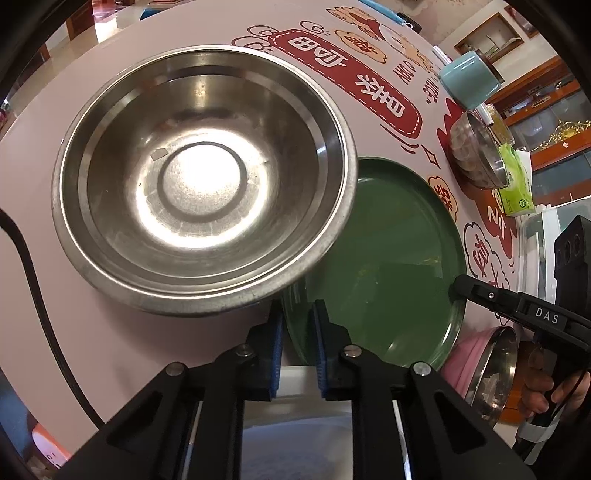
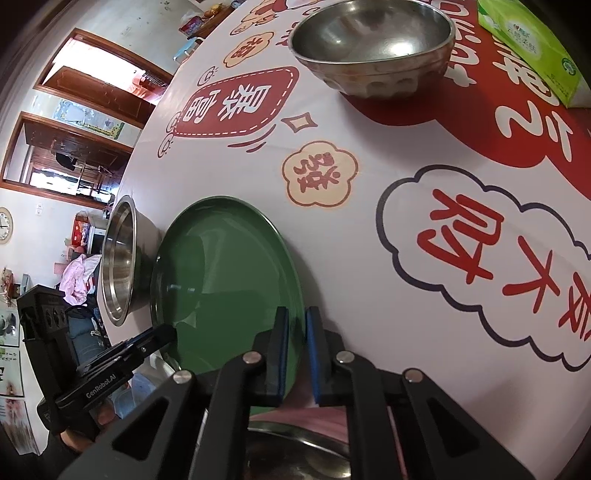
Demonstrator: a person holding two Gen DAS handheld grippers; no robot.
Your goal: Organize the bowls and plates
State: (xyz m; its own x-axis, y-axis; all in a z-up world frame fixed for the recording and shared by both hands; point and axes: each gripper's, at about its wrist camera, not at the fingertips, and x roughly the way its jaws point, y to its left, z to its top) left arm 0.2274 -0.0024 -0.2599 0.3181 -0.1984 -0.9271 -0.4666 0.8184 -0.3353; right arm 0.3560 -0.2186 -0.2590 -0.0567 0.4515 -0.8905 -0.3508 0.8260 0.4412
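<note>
From the left wrist view, the left gripper (image 1: 298,343) is clamped on the near rim of the green plate (image 1: 388,258), which lies flat on the printed tablecloth (image 1: 184,26) beside the large steel bowl (image 1: 203,177). The right gripper (image 1: 458,288) pinches the plate's opposite edge.

Across in the right wrist view, the right gripper (image 2: 296,350) is closed on the plate (image 2: 221,266) rim (left gripper (image 2: 162,338) likewise). A second steel bowl (image 2: 373,48) stands well apart. Nothing looks stacked yet; the sorting seems barely begun.
</note>
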